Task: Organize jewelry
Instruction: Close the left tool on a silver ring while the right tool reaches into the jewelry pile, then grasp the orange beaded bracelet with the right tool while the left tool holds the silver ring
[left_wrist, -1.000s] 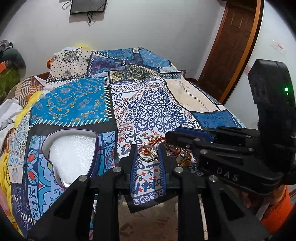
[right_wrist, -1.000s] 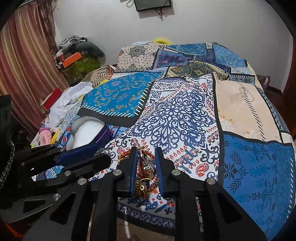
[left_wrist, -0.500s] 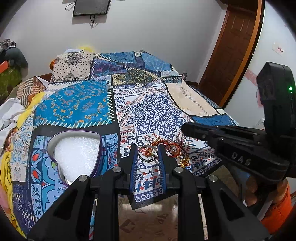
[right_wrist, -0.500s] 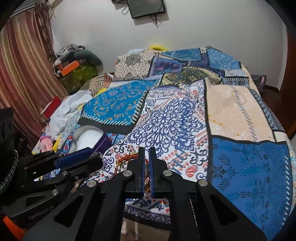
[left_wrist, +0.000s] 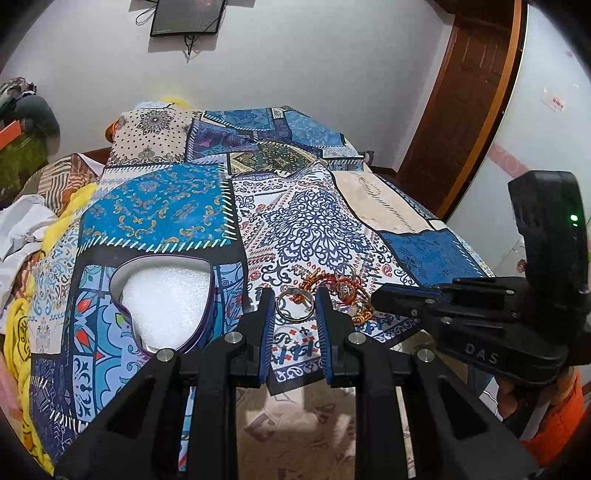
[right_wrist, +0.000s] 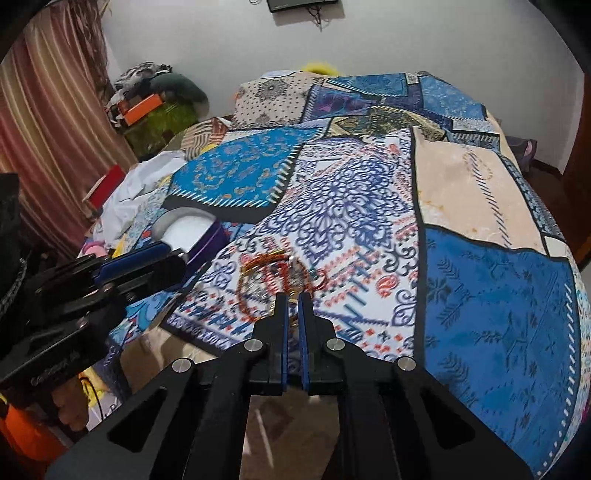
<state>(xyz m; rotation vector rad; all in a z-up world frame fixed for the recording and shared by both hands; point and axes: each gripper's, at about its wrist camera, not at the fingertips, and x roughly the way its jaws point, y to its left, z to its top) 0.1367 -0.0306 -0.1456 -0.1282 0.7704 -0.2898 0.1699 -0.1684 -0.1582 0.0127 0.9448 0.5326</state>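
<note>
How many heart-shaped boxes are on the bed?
1. The box lies open on the bedspread, left of the ring. The clothes at the left edge may hide others.

Looking forward and down along the left gripper (left_wrist: 294, 308) from just behind its fingers — close over the near edge of the patterned bedspread (left_wrist: 314, 221), far wall beyond. Same low, close angle from the right gripper (right_wrist: 293, 308), set a little further right. Shared by both: the jewelry pile (left_wrist: 341, 291), the heart-shaped box (left_wrist: 166, 295) — and each other's gripper at the frame edge.
</note>
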